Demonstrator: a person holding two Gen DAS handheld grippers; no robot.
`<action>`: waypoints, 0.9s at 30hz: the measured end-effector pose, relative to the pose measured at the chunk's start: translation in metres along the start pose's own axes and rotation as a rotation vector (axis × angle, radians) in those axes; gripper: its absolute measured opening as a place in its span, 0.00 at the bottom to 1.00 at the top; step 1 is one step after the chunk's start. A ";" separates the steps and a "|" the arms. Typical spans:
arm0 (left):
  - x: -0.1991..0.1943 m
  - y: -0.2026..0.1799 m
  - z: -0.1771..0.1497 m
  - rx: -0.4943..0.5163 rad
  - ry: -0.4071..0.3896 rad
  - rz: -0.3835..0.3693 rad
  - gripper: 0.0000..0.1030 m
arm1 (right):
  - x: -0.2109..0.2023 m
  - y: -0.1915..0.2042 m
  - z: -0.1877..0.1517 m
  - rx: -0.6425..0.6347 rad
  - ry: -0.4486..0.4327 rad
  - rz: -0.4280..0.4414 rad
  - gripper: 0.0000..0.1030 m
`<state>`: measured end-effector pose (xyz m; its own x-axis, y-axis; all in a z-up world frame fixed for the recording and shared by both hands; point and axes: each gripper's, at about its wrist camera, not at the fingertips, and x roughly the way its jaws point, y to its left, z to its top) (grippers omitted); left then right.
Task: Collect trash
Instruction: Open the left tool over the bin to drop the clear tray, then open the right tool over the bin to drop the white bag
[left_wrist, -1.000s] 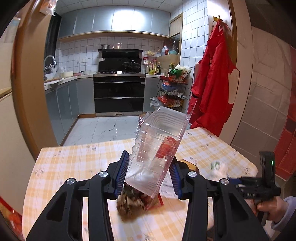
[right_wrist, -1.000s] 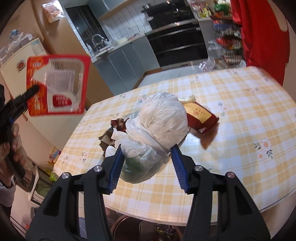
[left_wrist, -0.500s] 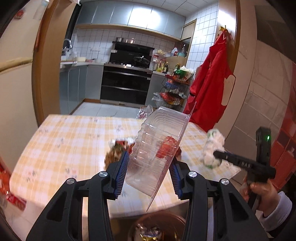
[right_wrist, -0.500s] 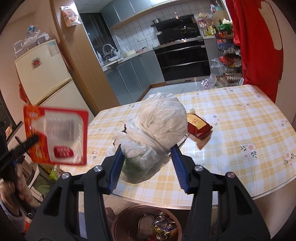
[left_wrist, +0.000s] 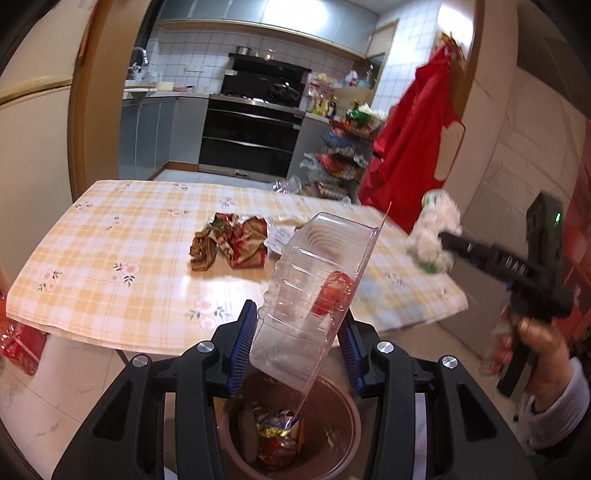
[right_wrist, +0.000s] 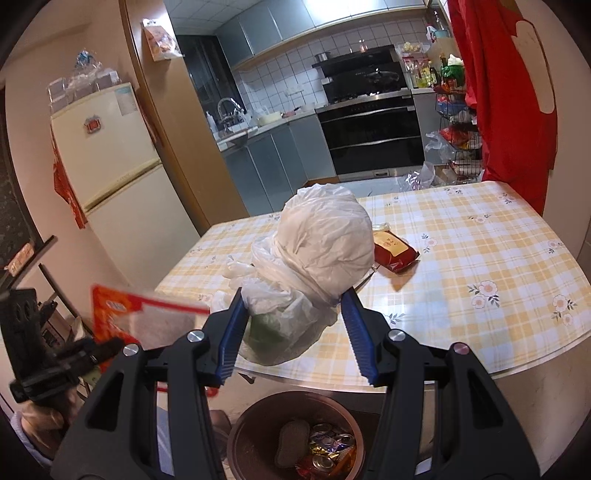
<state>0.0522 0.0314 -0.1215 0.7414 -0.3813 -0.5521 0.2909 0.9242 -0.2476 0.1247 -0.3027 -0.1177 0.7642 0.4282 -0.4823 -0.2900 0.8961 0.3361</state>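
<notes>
Left gripper (left_wrist: 297, 341) clamped on clear plastic tray (left_wrist: 314, 295) above brown bin (left_wrist: 347, 410), crumpled wrapper (left_wrist: 229, 245) seen only here, right gripper (right_wrist: 293, 328) clamped on white bag (right_wrist: 314, 258), red packet (right_wrist: 393, 249) on checked tablecloth (right_wrist: 480, 258), kitchen behind.

Clear plastic tray (left_wrist: 314, 295), tilted, above the brown bin (left_wrist: 343, 435); knotted white bag (right_wrist: 314, 258) aloft.

2 grippers (left_wrist: 297, 343) (right_wrist: 293, 328), 1 bin (left_wrist: 343, 424)
</notes>
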 end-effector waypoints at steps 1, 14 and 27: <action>0.001 -0.001 -0.002 0.006 0.009 0.003 0.41 | -0.003 -0.001 0.001 0.000 -0.006 0.001 0.51; 0.020 -0.005 -0.016 0.001 0.074 -0.041 0.69 | 0.002 -0.010 -0.004 0.019 0.011 -0.005 0.51; -0.025 0.021 0.000 -0.082 -0.148 0.173 0.94 | 0.022 0.015 -0.021 -0.064 0.104 0.019 0.52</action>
<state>0.0398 0.0604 -0.1132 0.8585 -0.2044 -0.4703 0.1063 0.9682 -0.2267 0.1253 -0.2770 -0.1402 0.6949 0.4523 -0.5591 -0.3429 0.8918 0.2952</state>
